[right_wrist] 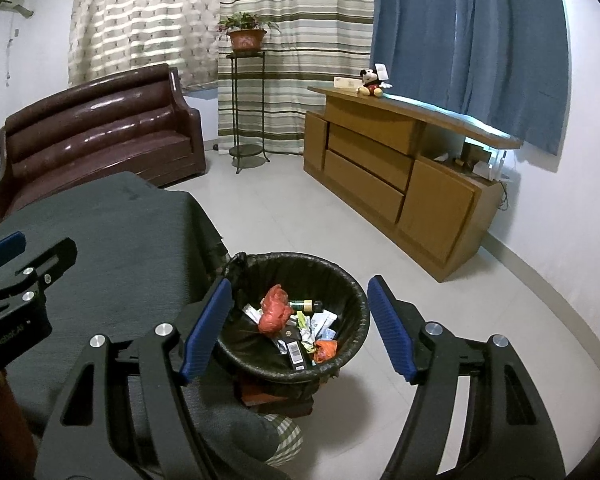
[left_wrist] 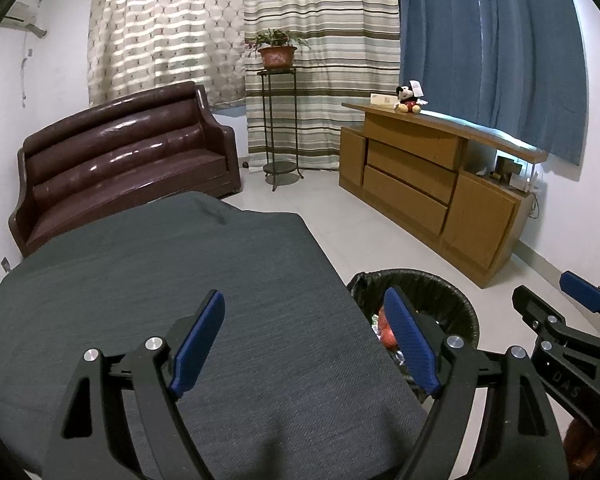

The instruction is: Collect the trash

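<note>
The trash bin (right_wrist: 296,320), black-lined and holding wrappers, a small bottle and a red bag, sits on the floor at the table's (left_wrist: 180,280) three o'clock edge. Both the left gripper (left_wrist: 304,344) and the right gripper (right_wrist: 300,328) gape wide, holding nothing. A sofa (left_wrist: 120,160) stands at eleven o'clock, a plant stand (left_wrist: 278,128) at twelve, a wooden cabinet (left_wrist: 420,184) at two; bare floor (right_wrist: 300,208) lies between.

left gripper (left_wrist: 304,344) jaws apart, empty; right gripper (right_wrist: 300,328) likewise

Matt grey woven cloth (left_wrist: 204,280) under the left gripper (left_wrist: 304,344); glossy black plastic liner (right_wrist: 340,276) below the right gripper's (right_wrist: 300,328) ribbed blue pads (right_wrist: 392,328).
</note>
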`<state>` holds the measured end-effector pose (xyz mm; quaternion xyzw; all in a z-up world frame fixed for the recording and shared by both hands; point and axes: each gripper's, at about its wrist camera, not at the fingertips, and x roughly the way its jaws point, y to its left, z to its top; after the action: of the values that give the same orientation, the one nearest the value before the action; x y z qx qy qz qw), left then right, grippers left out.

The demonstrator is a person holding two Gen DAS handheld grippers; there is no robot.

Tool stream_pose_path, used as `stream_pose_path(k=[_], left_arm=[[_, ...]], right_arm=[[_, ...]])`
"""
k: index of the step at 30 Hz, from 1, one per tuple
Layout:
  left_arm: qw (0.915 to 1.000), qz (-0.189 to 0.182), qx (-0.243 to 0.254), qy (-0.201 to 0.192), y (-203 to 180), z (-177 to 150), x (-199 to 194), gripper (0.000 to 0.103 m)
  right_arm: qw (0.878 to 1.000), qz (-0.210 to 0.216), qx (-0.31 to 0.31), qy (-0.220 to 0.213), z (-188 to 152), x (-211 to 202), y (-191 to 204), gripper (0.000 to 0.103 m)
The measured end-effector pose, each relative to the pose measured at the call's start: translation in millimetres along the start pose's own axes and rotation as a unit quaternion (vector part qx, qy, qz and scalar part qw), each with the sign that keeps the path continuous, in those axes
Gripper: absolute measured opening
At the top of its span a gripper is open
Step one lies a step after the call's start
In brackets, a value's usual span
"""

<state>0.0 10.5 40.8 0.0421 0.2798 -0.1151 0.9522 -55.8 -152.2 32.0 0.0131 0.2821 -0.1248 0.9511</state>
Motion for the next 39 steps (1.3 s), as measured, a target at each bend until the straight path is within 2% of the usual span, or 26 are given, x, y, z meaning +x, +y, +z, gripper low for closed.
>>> stream_pose_path(k=[39], left_arm=[[1.0000,-0.002,0.000,0.003,3.1,-1.6,-2.9,0.080]], right_arm=[[1.000,0.000,0.000,0.001,0.2,0.3,-0.2,0.069]])
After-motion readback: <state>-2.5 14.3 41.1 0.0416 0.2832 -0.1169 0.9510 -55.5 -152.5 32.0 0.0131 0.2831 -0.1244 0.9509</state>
